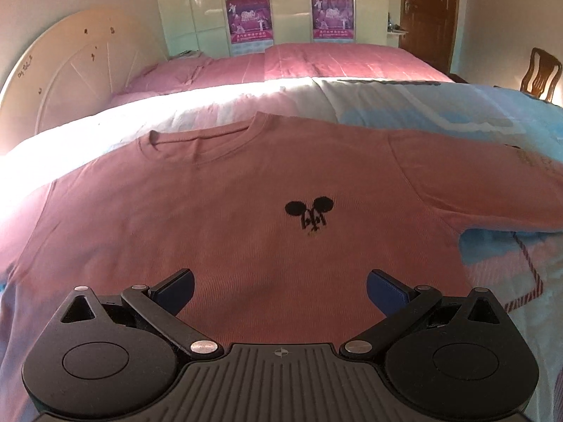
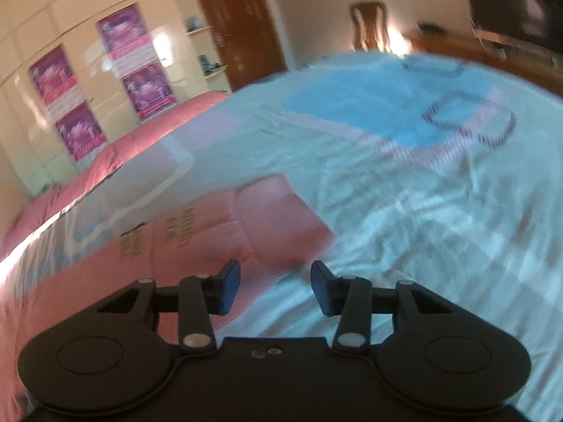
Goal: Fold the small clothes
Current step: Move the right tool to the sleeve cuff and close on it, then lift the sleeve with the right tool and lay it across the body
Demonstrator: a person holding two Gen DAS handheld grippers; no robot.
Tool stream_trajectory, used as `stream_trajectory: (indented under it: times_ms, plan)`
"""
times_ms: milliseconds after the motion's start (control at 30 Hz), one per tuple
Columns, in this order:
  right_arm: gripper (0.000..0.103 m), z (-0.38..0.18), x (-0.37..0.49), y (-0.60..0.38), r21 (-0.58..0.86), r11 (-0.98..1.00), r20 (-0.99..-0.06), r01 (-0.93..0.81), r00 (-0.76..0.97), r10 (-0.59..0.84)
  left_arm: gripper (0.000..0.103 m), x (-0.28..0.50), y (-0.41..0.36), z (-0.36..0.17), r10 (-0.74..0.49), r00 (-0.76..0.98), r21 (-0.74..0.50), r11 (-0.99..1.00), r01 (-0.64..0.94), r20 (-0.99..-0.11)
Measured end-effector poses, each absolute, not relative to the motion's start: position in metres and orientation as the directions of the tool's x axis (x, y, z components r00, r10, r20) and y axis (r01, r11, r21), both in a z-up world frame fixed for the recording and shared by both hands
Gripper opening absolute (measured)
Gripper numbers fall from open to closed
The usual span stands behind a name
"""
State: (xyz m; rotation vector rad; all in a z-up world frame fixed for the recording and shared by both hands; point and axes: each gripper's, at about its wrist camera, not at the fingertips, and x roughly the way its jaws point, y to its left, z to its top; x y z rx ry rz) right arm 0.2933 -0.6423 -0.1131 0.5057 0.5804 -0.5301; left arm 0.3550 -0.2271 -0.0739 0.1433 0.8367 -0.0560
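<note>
A small pink long-sleeved shirt (image 1: 246, 183) with a black mouse-ear print (image 1: 309, 216) lies flat, front up, on the bed; its collar points away from me. My left gripper (image 1: 279, 293) is open and empty, just above the shirt's lower hem. In the blurred right wrist view the shirt's right sleeve (image 2: 274, 211) with yellow lettering stretches out over the bedspread. My right gripper (image 2: 276, 286) is open and empty, hovering over the sleeve's lower edge near the cuff.
The shirt rests on a pale blue and white patterned bedspread (image 1: 492, 130) that also shows in the right wrist view (image 2: 422, 193). A pink quilt (image 1: 316, 59) lies beyond, with a white headboard (image 1: 70, 70) at left, a wardrobe (image 1: 281, 3), a wooden door (image 1: 429, 10) and chair (image 1: 540, 74).
</note>
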Motion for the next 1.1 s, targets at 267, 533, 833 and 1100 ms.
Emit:
stream_trajectory:
  times_ms: [267, 533, 833, 1100]
  plan:
    - [0.013, -0.128, 0.295, -0.66, 0.373, 0.711, -0.6, 0.596, 0.739, -0.305, 0.103, 0.372, -0.23, -0.073, 0.021, 0.668, 0.112, 0.989, 0.093, -0.744]
    - [0.007, -0.121, 0.311, -0.65, 0.191, 0.779, -0.63, 0.598, 0.683, -0.37, 0.103, 0.38, -0.202, -0.071, 0.056, 0.662, 0.119, 0.992, 0.051, -0.748]
    - [0.007, -0.085, 0.332, -0.587, 0.168, 0.846, -0.539, 0.506, 0.766, -0.352, 0.103, 0.381, -0.137, -0.073, 0.026, 0.646, 0.061, 0.998, 0.032, -0.763]
    - [0.007, -0.062, 0.371, -0.452, 0.077, 0.961, -0.51, 0.264, 0.839, -0.19, 0.103, 0.396, -0.055, -0.085, 0.038, 0.655, 0.034, 0.999, -0.019, -0.755]
